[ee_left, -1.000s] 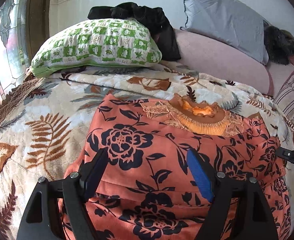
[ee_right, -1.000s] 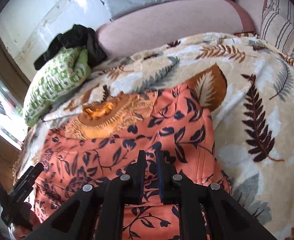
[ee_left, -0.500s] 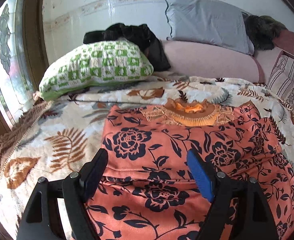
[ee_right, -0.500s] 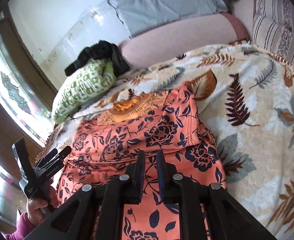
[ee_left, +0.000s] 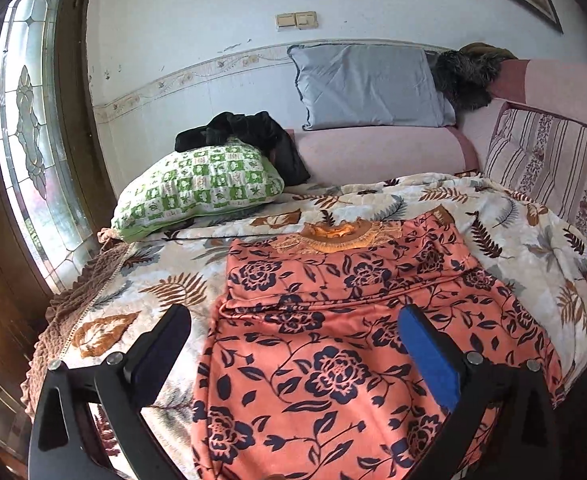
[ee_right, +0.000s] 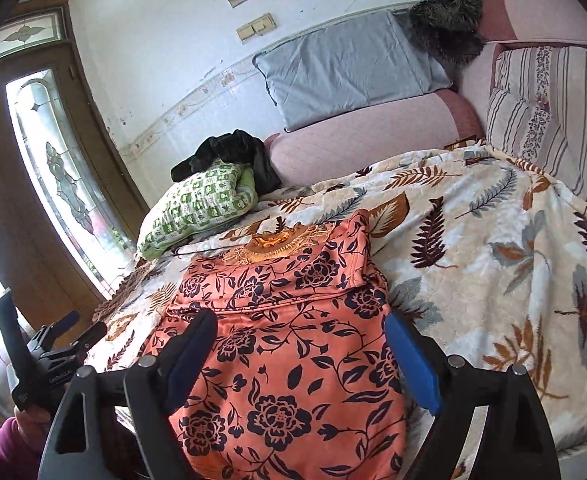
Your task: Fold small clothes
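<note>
- The orange floral garment (ee_left: 333,340) lies spread on the leaf-pattern blanket (ee_left: 513,232), and its lower end hangs over the near edge of the bed.
- The upper part of the garment is folded down, so one layer lies on another, with a fold edge across the cloth; the embroidered neckline (ee_left: 337,236) is at the far end.
- The left gripper (ee_left: 293,344) hangs above the lower part of the garment, its two fingers set wide apart, and nothing is between them.
- The right gripper (ee_right: 301,352) is also spread wide above the same cloth and has hold of nothing.
- In the right wrist view the left gripper (ee_right: 49,356) shows at the left edge, beside the bed.
- A green checked pillow (ee_left: 201,188) lies at the far left of the blanket, and a black cloth (ee_left: 245,136) lies on it and behind it.
- A grey pillow (ee_left: 369,84) leans on the wall above the pink bolster (ee_left: 381,152).
- A striped cushion (ee_left: 549,168) stands at the right, and a dark furry thing (ee_left: 465,76) is just beside the grey pillow.
</note>
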